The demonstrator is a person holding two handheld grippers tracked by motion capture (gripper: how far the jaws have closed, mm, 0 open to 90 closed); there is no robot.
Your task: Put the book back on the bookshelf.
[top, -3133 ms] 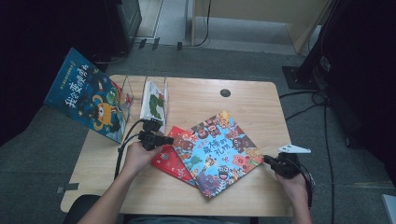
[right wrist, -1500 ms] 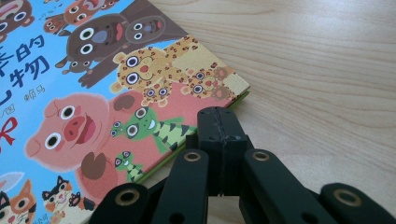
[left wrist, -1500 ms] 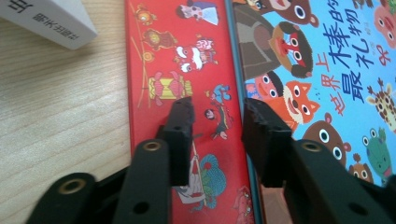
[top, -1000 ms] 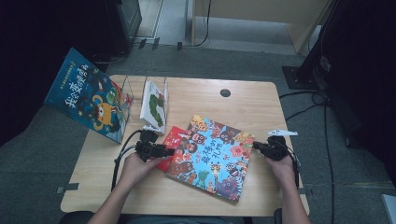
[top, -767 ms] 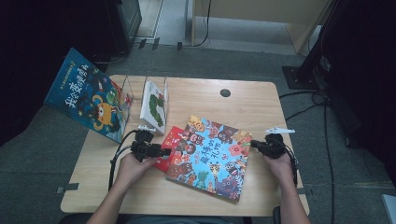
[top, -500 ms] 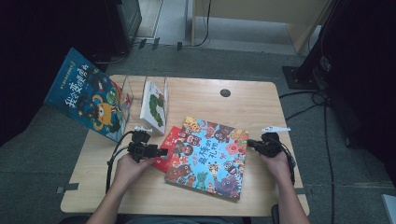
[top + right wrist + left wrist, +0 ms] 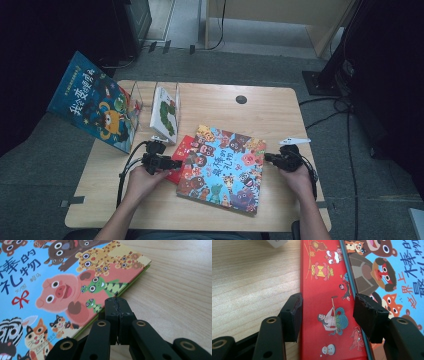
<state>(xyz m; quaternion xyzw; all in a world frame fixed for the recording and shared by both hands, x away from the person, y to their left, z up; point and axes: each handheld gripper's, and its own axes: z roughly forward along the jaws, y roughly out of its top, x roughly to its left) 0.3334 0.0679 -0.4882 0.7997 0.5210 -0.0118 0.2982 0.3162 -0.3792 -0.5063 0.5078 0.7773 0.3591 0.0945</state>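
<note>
The shut right gripper point(image 7: 117, 305) nudges the blue book point(image 7: 223, 167) squarely; the left gripper point(image 7: 329, 315) gapes empty over the red book point(image 7: 324, 290)

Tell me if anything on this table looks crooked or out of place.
The animal book lies askew to the table edges, overlapping a red book beneath it. A blue book juts out past the table's far left corner, tilted. Nothing looks damaged or spilled.

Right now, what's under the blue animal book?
A red book lies under the blue animal book, its left strip sticking out between the open left tongs. The rest of its cover is hidden. Under both is the wooden table.
</note>
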